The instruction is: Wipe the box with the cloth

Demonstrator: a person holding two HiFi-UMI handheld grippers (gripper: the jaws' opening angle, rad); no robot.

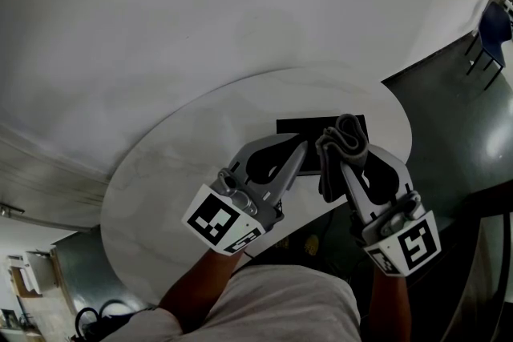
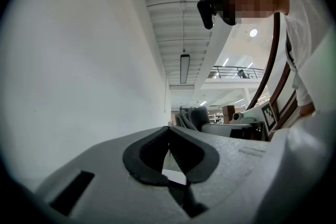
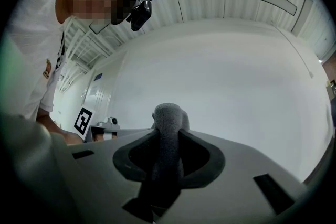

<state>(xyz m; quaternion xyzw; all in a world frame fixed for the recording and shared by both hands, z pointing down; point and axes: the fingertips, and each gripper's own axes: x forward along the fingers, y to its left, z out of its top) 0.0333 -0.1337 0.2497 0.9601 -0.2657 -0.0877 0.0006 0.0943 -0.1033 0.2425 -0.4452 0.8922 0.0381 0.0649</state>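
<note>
A flat black box [image 1: 300,126] lies on the round white table [image 1: 176,164], near its right side. My right gripper [image 1: 335,146] is shut on a grey cloth [image 1: 345,136], which bunches above the jaws and hangs down over the box's near edge. In the right gripper view the cloth [image 3: 168,136] fills the gap between the pads. My left gripper [image 1: 306,145] reaches over the box's near left part, right beside the cloth. Its jaws [image 2: 168,128] meet at the tips with nothing seen between them. The grippers hide most of the box.
The table's edge curves close behind the box on the right, with dark floor beyond it. A blue chair [image 1: 490,28] stands far off at the upper right. A white wall rises behind the table. The person's torso is at the bottom.
</note>
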